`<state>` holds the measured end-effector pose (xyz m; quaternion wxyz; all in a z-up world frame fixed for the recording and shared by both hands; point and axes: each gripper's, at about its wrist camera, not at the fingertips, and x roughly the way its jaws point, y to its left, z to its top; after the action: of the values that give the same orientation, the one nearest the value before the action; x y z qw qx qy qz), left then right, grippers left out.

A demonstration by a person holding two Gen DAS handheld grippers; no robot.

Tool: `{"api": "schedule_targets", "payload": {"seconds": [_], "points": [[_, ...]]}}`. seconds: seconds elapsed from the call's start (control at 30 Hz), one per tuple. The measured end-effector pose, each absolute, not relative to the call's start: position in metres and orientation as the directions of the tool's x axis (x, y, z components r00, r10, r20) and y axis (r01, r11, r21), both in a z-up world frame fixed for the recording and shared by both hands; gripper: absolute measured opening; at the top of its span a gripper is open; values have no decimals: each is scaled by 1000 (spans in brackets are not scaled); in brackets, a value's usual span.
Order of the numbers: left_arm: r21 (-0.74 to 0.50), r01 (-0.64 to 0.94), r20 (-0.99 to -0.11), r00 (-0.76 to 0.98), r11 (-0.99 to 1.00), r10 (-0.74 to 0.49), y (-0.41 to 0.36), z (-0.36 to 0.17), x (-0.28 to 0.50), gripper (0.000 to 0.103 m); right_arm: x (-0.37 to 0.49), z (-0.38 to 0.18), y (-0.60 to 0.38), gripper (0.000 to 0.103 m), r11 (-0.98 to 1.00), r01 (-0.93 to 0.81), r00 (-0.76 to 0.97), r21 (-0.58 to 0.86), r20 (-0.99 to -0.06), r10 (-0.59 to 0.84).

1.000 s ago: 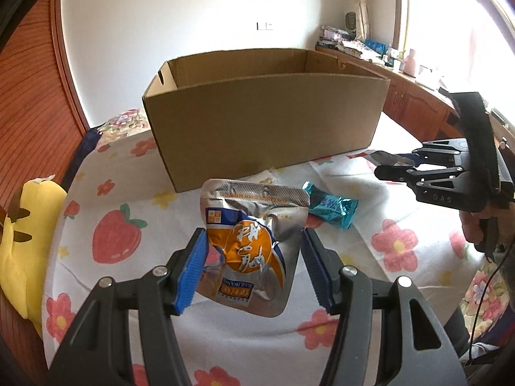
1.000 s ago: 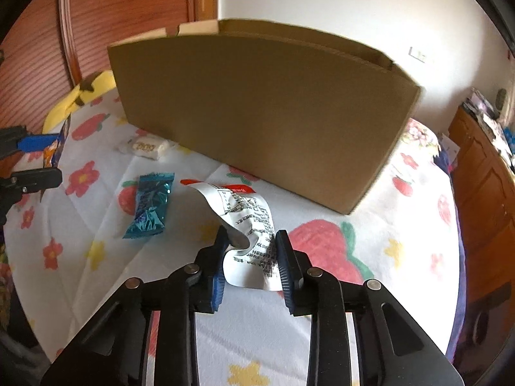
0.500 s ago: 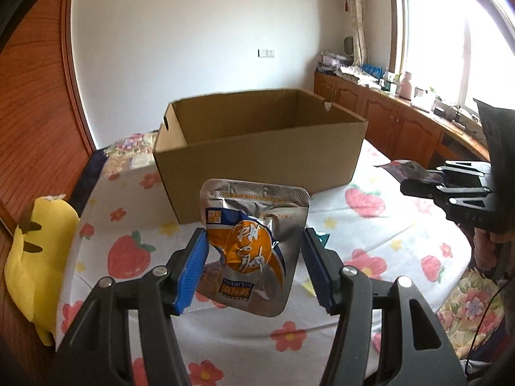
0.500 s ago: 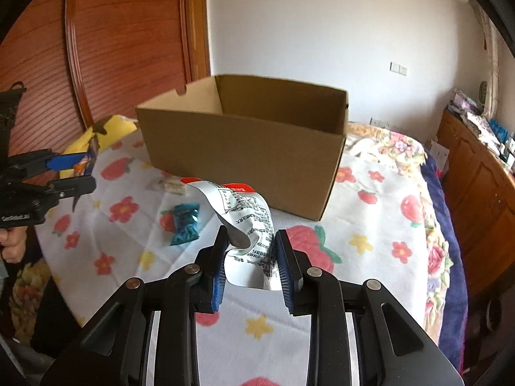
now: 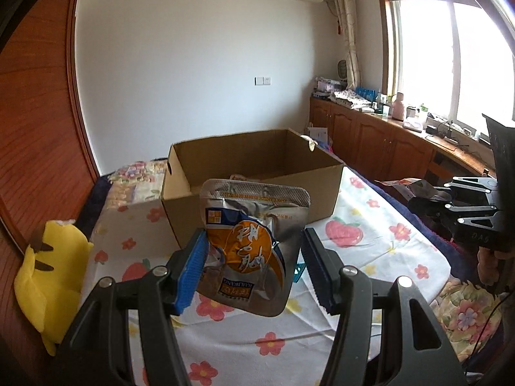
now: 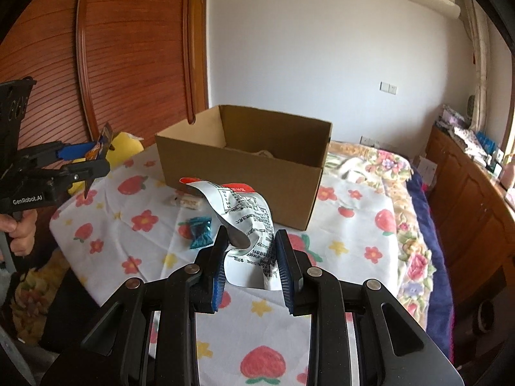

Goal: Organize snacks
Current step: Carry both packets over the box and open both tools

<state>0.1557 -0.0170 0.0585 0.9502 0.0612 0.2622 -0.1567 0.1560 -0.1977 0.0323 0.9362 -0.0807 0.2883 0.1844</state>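
My left gripper [image 5: 254, 263] is shut on a silver and orange snack pouch [image 5: 251, 244], held up in the air in front of the open cardboard box [image 5: 251, 189]. My right gripper [image 6: 251, 263] is shut on a white and red snack packet [image 6: 244, 222], also raised above the table. The box [image 6: 244, 164] stands on the flowered tablecloth and something pale lies inside it. A teal wrapped snack [image 6: 199, 231] and a small white wrapped snack [image 6: 190, 202] lie on the cloth in front of the box. Each gripper shows in the other's view, the right [image 5: 418, 206] and the left [image 6: 96, 157].
The table has a strawberry and flower cloth [image 6: 354, 225]. A yellow plush toy [image 5: 48, 273] lies at the table's left edge. Wooden cabinets [image 5: 386, 151] with clutter run under the window on the right. A wooden wardrobe [image 6: 128, 64] stands behind the left side.
Both grippers have risen and pulled back from the box with their packets still held. The box now looks smaller and its inside shows.
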Motion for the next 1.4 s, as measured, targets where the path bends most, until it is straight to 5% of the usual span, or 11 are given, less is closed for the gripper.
{"api": "schedule_targets", "payload": {"seconds": [0.73,1.4], "points": [[14,299,-452,853,954,-261,-9,102,220,59,184,94,-189,27,916,-398,817,-52,-474,328],[19,289,-551,802,957,-231,-10,48,343,59,313,49,-148,27,898,-436,753,-62,-571,326]]}}
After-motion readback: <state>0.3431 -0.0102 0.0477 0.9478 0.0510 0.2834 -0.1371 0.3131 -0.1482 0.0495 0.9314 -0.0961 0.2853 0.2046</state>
